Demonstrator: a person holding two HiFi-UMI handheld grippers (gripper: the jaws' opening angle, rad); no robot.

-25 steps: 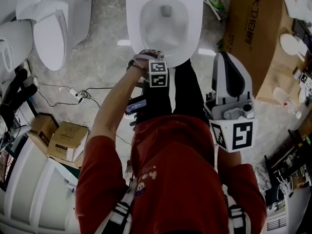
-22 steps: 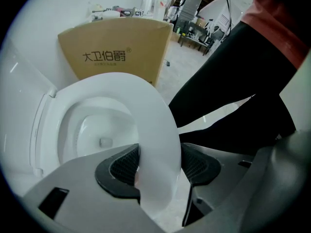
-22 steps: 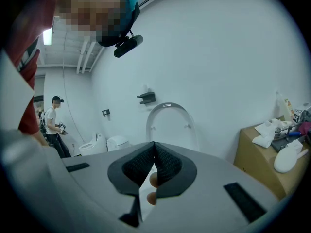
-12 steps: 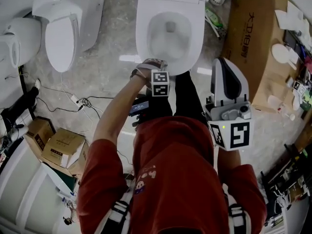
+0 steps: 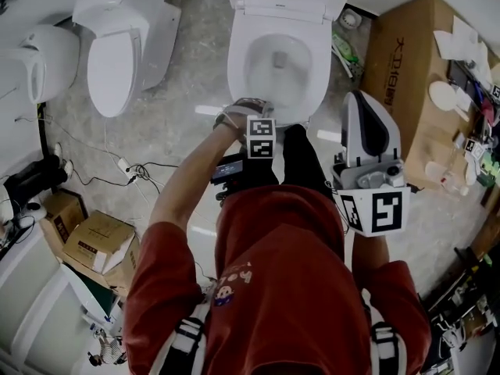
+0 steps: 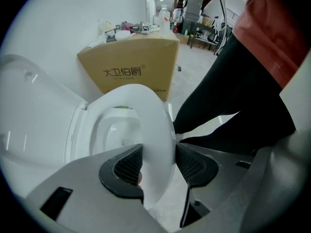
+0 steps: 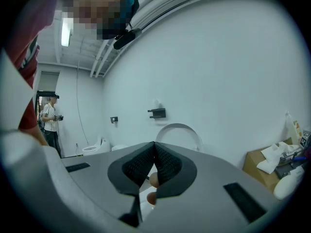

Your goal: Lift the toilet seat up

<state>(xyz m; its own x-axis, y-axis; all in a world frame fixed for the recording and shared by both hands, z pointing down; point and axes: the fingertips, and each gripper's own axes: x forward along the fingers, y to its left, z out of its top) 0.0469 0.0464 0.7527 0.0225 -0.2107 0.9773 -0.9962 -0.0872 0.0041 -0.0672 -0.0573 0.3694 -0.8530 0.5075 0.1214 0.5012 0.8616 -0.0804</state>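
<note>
Black ribbed pads (image 6: 127, 165) of the left gripper (image 6: 158, 163), which have just been closing, pinch the front rim of the white toilet seat (image 6: 146, 110) as a person in a red top (image 5: 281, 287) bends over the fixture. The seat's front edge appears tilted clear of the bowl (image 6: 114, 130), with the lid (image 6: 29, 115) already upright behind it; the lift looks begun, with the swing back against the lid left to do. The right gripper (image 7: 154, 154), jaws pressed together on nothing, points idly at a white wall (image 7: 218, 72). A cardboard box (image 6: 131, 67) stands beyond the toilet.
</note>
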